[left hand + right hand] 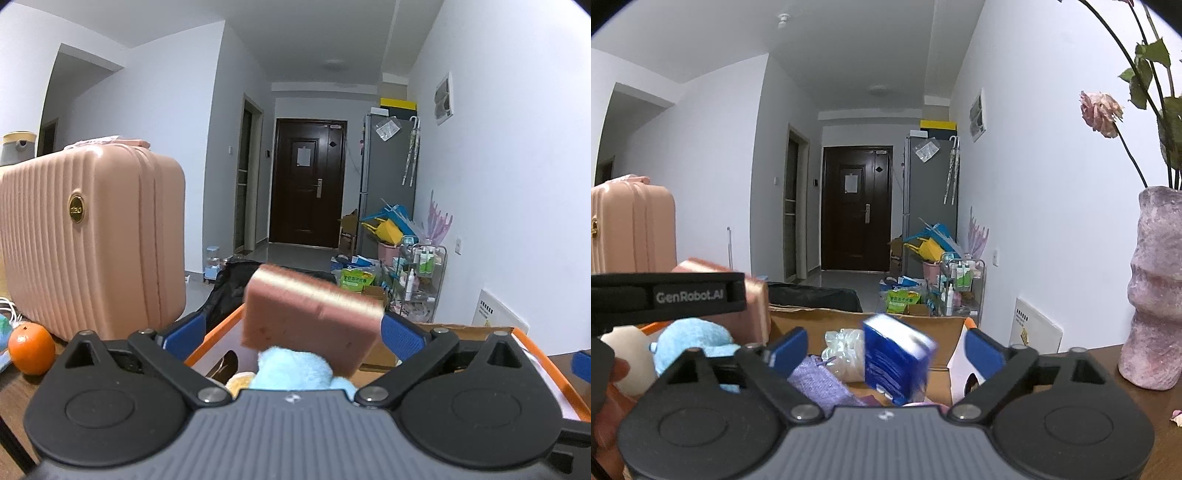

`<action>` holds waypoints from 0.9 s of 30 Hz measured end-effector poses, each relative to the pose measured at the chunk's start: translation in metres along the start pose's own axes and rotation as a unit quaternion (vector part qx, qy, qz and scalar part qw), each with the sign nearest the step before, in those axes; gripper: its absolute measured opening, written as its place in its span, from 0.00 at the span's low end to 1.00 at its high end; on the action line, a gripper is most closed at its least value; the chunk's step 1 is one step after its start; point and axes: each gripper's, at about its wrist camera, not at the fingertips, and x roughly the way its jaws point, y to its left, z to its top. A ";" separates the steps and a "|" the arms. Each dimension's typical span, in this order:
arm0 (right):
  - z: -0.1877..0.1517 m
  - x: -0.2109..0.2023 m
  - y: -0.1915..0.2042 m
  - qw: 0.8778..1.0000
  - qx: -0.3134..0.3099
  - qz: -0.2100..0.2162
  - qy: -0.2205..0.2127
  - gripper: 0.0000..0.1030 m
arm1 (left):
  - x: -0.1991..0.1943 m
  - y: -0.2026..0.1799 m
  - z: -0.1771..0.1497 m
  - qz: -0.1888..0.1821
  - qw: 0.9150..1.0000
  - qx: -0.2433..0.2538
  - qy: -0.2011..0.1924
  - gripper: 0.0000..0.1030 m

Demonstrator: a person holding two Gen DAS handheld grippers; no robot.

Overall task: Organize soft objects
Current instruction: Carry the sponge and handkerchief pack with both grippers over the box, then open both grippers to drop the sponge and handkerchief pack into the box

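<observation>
Left wrist: pink sponge [314,314] tilted, long axis sloping down rightward.

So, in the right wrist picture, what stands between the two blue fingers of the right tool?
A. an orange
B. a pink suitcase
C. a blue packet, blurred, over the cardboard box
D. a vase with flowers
C: the blue packet shows blurred between the wide-open fingers of the right tool, touching neither finger, above the cardboard box that holds a purple cloth.
</observation>
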 end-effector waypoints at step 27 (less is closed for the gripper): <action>-0.005 -0.028 -0.002 0.999 -0.025 -0.021 -0.020 1.00 | -0.033 0.007 -0.008 -0.003 1.000 0.001 -0.005 1.00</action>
